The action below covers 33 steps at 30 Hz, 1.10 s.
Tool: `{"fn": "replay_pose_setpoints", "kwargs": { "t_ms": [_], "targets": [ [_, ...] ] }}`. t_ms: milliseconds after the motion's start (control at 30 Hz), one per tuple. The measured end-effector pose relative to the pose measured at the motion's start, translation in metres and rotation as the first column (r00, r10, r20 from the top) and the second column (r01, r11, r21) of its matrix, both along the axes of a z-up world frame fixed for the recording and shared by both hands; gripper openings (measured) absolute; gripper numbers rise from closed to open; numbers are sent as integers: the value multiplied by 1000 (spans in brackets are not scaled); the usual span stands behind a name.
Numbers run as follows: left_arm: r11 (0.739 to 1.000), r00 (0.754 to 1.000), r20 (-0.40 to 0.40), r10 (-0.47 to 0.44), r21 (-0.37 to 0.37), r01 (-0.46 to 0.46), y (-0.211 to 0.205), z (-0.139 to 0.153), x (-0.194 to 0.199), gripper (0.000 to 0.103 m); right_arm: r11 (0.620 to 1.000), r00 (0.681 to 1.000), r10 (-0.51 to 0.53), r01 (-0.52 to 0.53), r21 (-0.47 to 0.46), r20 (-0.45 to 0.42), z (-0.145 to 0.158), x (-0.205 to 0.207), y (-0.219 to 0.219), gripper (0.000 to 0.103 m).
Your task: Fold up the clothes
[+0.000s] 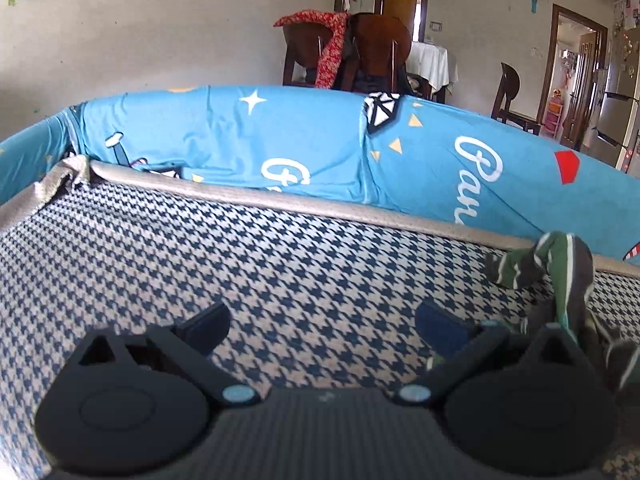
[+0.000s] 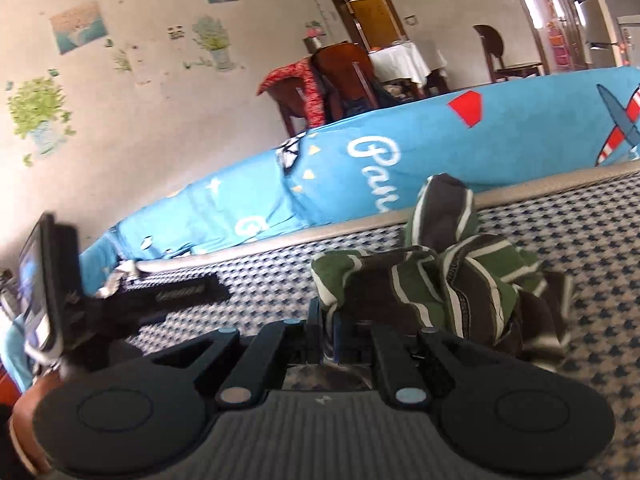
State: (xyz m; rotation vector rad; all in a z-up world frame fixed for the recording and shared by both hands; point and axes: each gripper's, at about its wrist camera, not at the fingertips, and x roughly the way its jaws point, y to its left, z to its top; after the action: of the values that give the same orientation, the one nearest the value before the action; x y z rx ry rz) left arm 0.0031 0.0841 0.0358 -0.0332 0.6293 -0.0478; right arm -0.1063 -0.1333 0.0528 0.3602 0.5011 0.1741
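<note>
Your right gripper (image 2: pixel 329 334) is pinching a fold of the green, brown and white striped garment (image 2: pixel 432 280); its fingers stand pressed together on the cloth. The rest of the garment lies bunched just ahead and to the right on the checked mattress (image 2: pixel 580 248), with one end standing up near the grey piped edge (image 2: pixel 360 228).

Only the right wrist view shows this grip. It also shows your left gripper (image 2: pixel 180 292) from the side, off to the left over the mattress, with a phone (image 2: pixel 34 276) mounted at its back.

The left wrist view shows what the right cannot: your left gripper (image 1: pixel 322 326) has its fingers spread wide with only checked fabric between them. The garment (image 1: pixel 560 276) sits at its right, just beside the right finger.

Open mattress runs left and ahead of the left gripper up to the piped edge (image 1: pixel 280 196). Beyond it lies a blue printed sheet (image 1: pixel 280 136), then wooden chairs (image 1: pixel 376 48).
</note>
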Motion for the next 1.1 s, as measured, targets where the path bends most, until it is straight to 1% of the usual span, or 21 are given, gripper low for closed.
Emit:
{"fn": "replay_pose_setpoints", "kwargs": {
  "t_ms": [167, 300, 367, 433, 500, 600, 733, 800, 900, 967, 1033, 1100],
  "targets": [
    [1000, 1000, 13, -11, 8, 11, 14, 5, -11, 103, 990, 990, 135, -136, -35, -30, -14, -20, 42, 8],
    [999, 999, 23, -42, 15, 42, 15, 8, -15, 103, 963, 965, 252, -258, -82, -76, -27, -30, 70, 9],
    [998, 998, 18, -63, 14, 63, 12, 7, -16, 103, 943, 947, 306, -316, -107, -99, -30, -33, 80, 13],
    [996, 996, 9, -86, 16, 86, 8, 4, -16, 103, 927, 934, 339, -352, -128, -113, -30, -35, 84, 20],
    [993, 993, 1, -117, 18, 117, 1, 1, -18, 103, 916, 925, 363, -376, -142, -110, -28, -36, 83, 32],
    [984, 984, -16, -175, 21, 175, -9, -4, -20, 103, 906, 918, 384, -396, -150, -100, -22, -39, 76, 37],
    [968, 969, -28, -247, 32, 247, -23, -10, -26, 103, 905, 918, 383, -394, -158, -99, -15, -44, 60, 39],
    [958, 958, -32, -286, 27, 287, -29, -10, -29, 103, 908, 924, 369, -381, -177, -97, -12, -51, 54, 41],
    [940, 940, -25, -341, 26, 341, -36, -10, -37, 103, 938, 959, 263, -279, -206, -104, -10, -54, 38, 43],
    [931, 932, -36, -362, 33, 363, -39, -13, -40, 103, 960, 975, 186, -207, -189, -120, -10, -49, 26, 43],
    [924, 924, -57, -379, 36, 381, -42, -17, -42, 103, 970, 983, 126, -151, -190, -134, -13, -43, 20, 43],
    [921, 921, -69, -383, 43, 386, -43, -22, -45, 103, 974, 985, 81, -110, -196, -151, -18, -38, 16, 43]
  ]
}}
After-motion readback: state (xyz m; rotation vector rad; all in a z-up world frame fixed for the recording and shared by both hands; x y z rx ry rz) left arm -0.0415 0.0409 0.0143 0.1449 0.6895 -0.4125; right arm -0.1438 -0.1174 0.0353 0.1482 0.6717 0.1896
